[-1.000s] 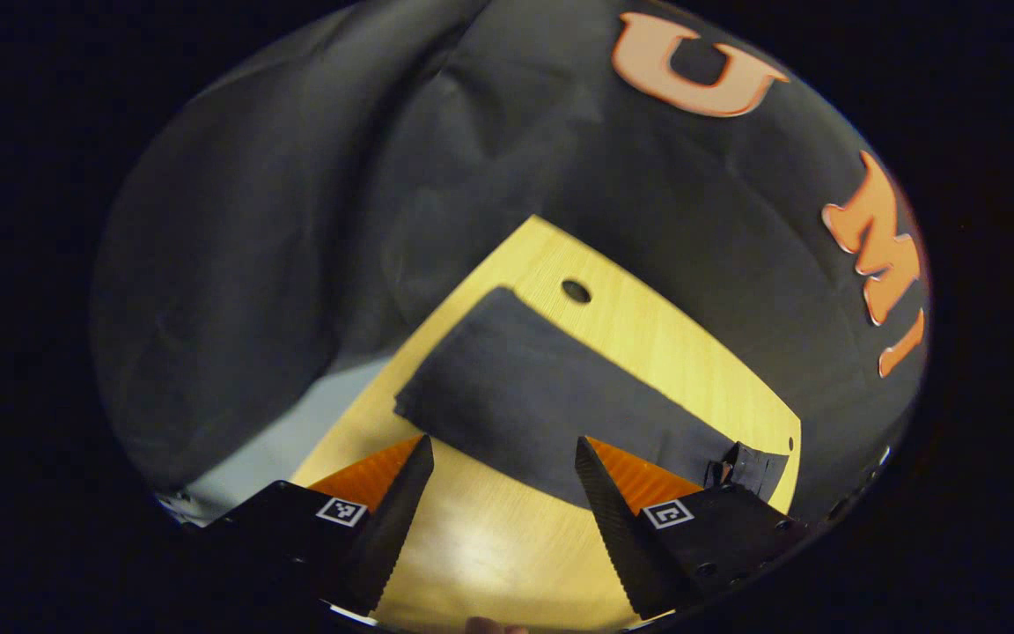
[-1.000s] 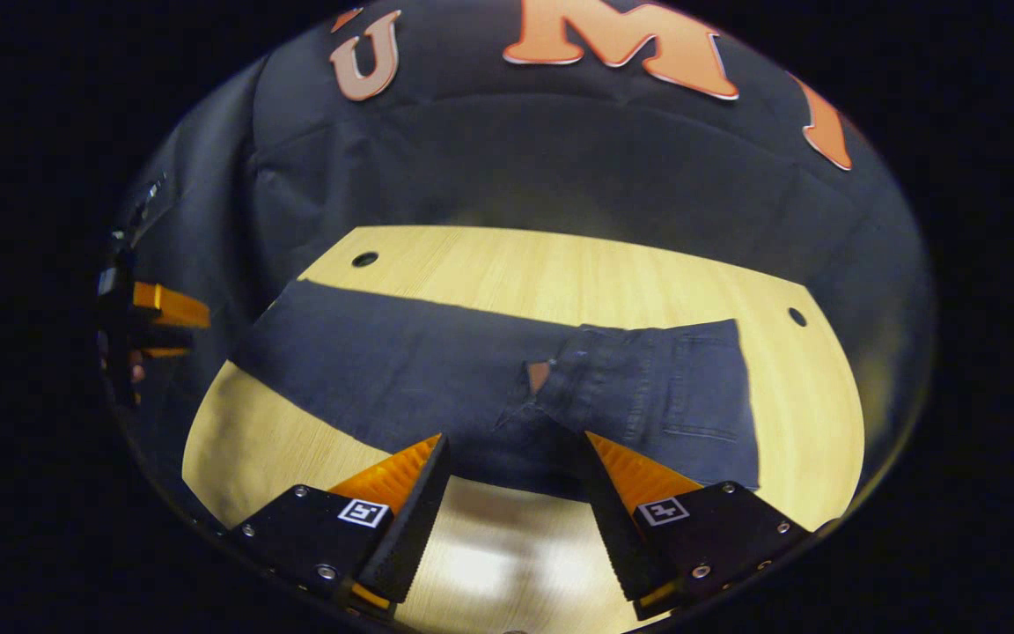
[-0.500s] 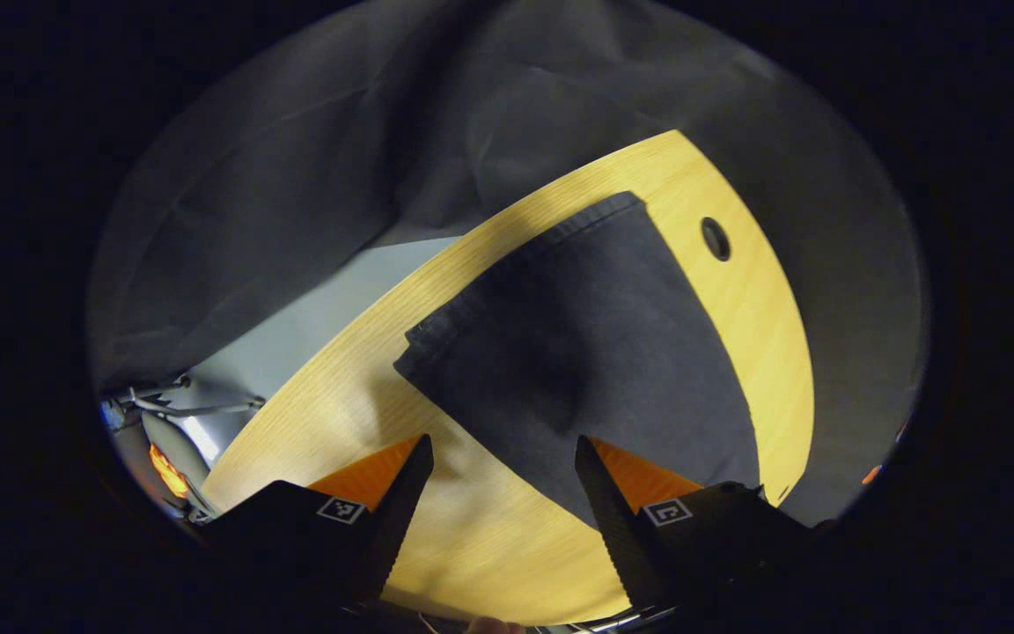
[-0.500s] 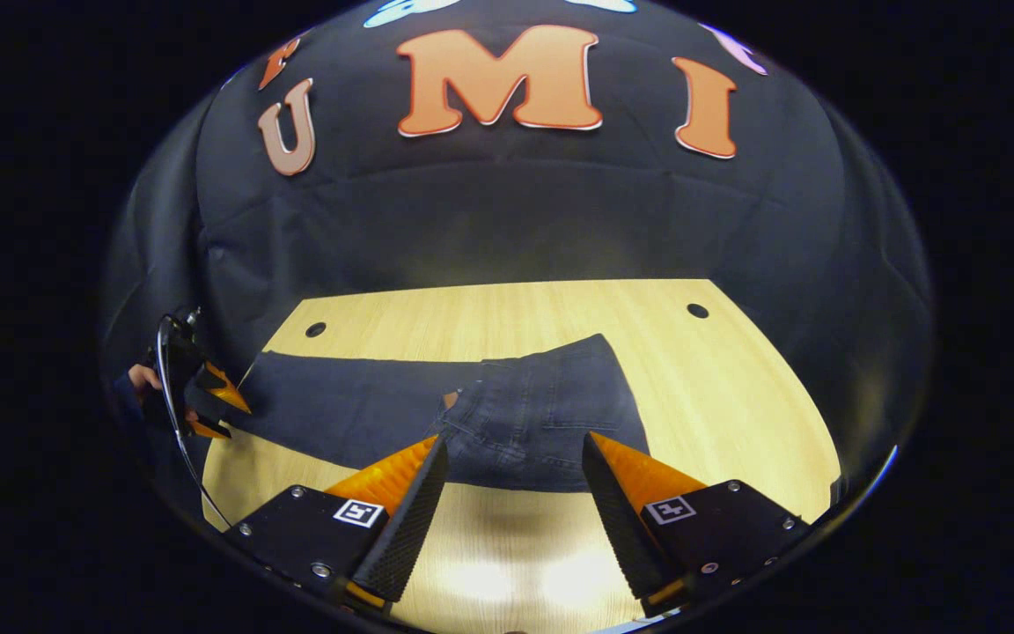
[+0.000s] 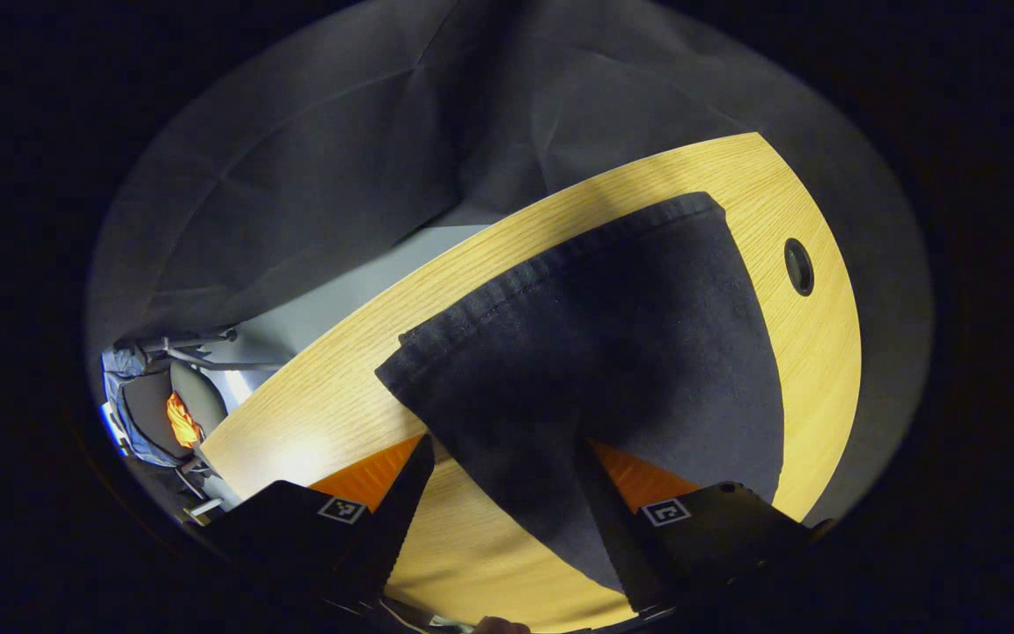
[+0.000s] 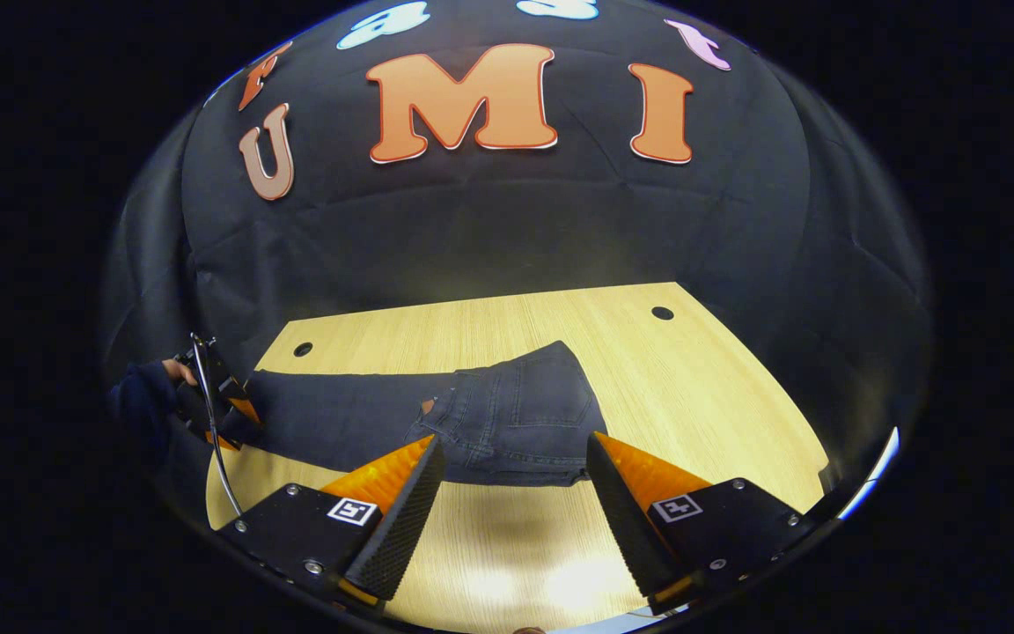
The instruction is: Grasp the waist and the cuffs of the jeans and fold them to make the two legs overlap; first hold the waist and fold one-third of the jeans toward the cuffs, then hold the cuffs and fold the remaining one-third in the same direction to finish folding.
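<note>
The dark denim jeans (image 6: 437,423) are lying flat across the pale wooden desk (image 6: 692,387), legs already overlapped. The left claw (image 5: 498,493) is hanging released above the hemmed cuffs (image 5: 560,264); the right claw (image 6: 511,493) is hovering released near the waist (image 6: 551,414). The denim is looking soft but weighty, likely sagging when lifted, so gripping the thick waistband and cuff hems seems soundest.
</note>
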The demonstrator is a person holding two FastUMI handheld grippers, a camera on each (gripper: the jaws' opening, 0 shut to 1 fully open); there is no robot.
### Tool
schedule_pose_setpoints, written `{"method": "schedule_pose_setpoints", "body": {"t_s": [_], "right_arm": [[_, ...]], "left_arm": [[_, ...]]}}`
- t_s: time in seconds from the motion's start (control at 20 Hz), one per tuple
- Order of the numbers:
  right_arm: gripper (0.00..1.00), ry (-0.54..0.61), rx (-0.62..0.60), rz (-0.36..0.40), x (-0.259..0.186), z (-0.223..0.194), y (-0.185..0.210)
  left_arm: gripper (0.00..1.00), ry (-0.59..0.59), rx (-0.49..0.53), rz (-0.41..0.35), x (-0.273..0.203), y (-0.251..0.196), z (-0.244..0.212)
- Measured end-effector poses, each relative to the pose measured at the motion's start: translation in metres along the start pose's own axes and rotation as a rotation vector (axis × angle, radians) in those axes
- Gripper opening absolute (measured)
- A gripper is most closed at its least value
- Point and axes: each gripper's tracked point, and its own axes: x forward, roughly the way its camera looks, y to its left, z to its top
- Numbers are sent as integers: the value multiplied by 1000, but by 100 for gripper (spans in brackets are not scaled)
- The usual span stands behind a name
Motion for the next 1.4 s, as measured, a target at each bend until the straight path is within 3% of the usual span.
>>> {"method": "schedule_pose_setpoints", "body": {"t_s": [0.25,0.3,0.35,0.5,0.55,0.6,0.75,1.0,1.25,1.4], "right_arm": [[98,-11,32,34,5,5,-5],[98,-5,24,43,6,3,-6],[98,-5,16,48,9,3,-7],[98,-8,19,66,10,3,-14],[98,-9,23,73,11,3,-18],[98,-9,23,74,12,3,-22],[98,-7,25,83,16,6,-38],[98,-24,27,116,27,22,-49],[98,-42,5,169,35,33,-40],[98,-42,-8,186,39,35,-38]], "left_arm": [[94,-12,6,-11,-2,-3,-2],[82,-18,19,-22,-4,-6,-2],[78,-37,27,-48,-5,-10,3],[12,-57,72,-97,-4,-19,0],[12,-80,103,-126,-8,-20,-1],[4,-97,139,-146,-5,-22,0],[4,-200,166,-267,-30,-29,2],[3,-342,191,-479,-112,-43,-4],[4,-474,291,-603,-182,-37,-18],[3,-544,367,-638,-214,-54,-33]]}}
